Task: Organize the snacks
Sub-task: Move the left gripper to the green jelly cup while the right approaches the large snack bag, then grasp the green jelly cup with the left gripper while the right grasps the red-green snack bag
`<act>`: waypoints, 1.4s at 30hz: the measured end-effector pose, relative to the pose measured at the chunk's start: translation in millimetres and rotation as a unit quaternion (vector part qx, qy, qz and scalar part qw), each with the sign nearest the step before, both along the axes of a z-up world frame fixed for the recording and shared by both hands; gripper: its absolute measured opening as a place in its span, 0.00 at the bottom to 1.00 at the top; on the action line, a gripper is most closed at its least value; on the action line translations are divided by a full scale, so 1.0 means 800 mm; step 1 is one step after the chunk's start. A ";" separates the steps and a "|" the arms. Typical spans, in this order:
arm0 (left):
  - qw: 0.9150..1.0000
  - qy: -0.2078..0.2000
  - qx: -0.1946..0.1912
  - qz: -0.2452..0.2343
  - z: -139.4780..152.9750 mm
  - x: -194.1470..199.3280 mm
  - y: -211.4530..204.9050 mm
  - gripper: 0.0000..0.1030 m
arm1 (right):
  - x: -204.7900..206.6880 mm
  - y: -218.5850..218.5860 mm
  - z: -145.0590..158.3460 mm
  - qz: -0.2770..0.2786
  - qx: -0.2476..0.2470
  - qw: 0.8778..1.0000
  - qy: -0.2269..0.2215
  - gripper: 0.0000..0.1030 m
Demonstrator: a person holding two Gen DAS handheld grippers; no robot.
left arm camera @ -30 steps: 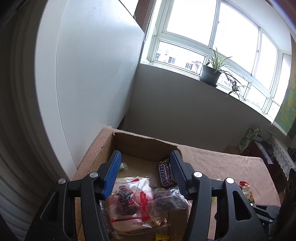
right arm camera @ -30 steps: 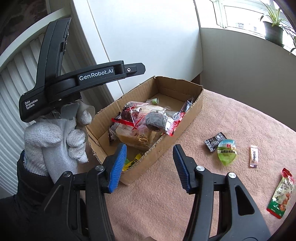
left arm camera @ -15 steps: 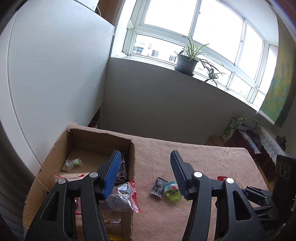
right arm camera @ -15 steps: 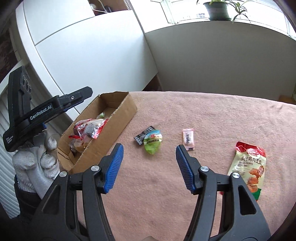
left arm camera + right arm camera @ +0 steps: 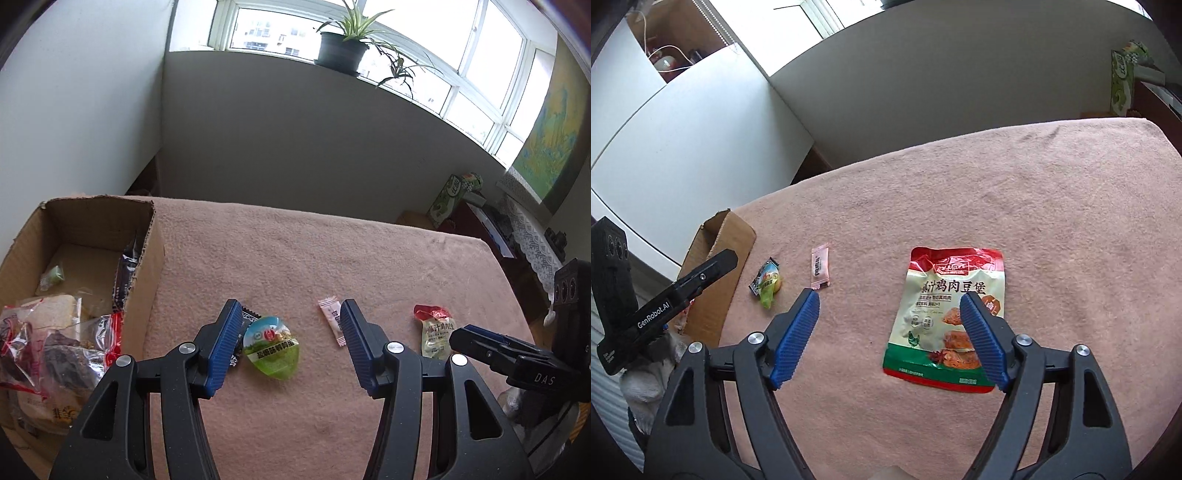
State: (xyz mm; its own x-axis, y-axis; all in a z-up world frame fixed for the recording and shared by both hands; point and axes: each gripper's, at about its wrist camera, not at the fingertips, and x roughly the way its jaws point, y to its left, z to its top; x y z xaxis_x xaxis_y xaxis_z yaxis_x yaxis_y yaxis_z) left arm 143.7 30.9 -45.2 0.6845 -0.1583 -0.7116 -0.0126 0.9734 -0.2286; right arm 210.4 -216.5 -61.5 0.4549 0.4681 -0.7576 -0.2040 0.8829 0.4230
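Four snacks lie loose on the pink tabletop (image 5: 1052, 192): green egg pack (image 5: 272, 347), black packet (image 5: 243, 325) under its edge, pink sachet (image 5: 331, 318), red pouch (image 5: 947, 317). The left tongs (image 5: 286, 345) stand open and empty around the egg pack; they could catch the packet at its 9 o'clock. The right tongs (image 5: 891, 336), opening, empty, straddle the flat pouch, which may slip. One cardboard box (image 5: 149, 280) waits at 9 o'clock.
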 end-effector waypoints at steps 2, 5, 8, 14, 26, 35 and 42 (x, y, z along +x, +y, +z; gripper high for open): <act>1.000 0.007 0.002 0.008 -0.008 0.000 0.002 0.53 | 0.004 -0.008 -0.008 -0.016 -0.009 1.000 0.009 0.79; 1.000 0.017 0.007 0.012 -0.023 0.000 0.002 0.53 | 0.007 -0.011 -0.014 -0.026 -0.019 0.999 0.012 0.79; 0.999 0.017 0.037 0.003 -0.033 0.000 -0.010 0.53 | 0.006 -0.004 -0.020 -0.023 -0.061 0.998 0.010 0.79; 0.996 0.016 0.090 -0.012 -0.047 0.003 -0.034 0.53 | 0.003 0.023 -0.030 0.002 -0.142 0.990 -0.015 0.85; 0.996 0.021 0.087 -0.015 -0.052 0.005 -0.024 0.40 | 0.007 0.034 -0.037 0.023 -0.196 0.980 -0.029 0.85; 0.993 0.025 0.102 -0.049 -0.055 0.010 -0.043 0.37 | -0.001 0.038 -0.033 0.034 -0.193 0.980 -0.038 0.69; 0.992 0.025 0.106 -0.056 -0.056 0.010 -0.053 0.35 | -0.008 0.041 -0.028 0.045 -0.172 0.983 -0.043 0.45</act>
State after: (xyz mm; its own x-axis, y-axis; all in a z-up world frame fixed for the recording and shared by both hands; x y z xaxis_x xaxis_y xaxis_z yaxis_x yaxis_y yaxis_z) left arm 151.8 -11.6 -89.9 0.6345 -0.0736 -0.7694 0.0915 0.9956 -0.0198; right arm 203.7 -183.7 -83.6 0.4925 0.2324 -0.8387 -0.3100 0.9473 0.0804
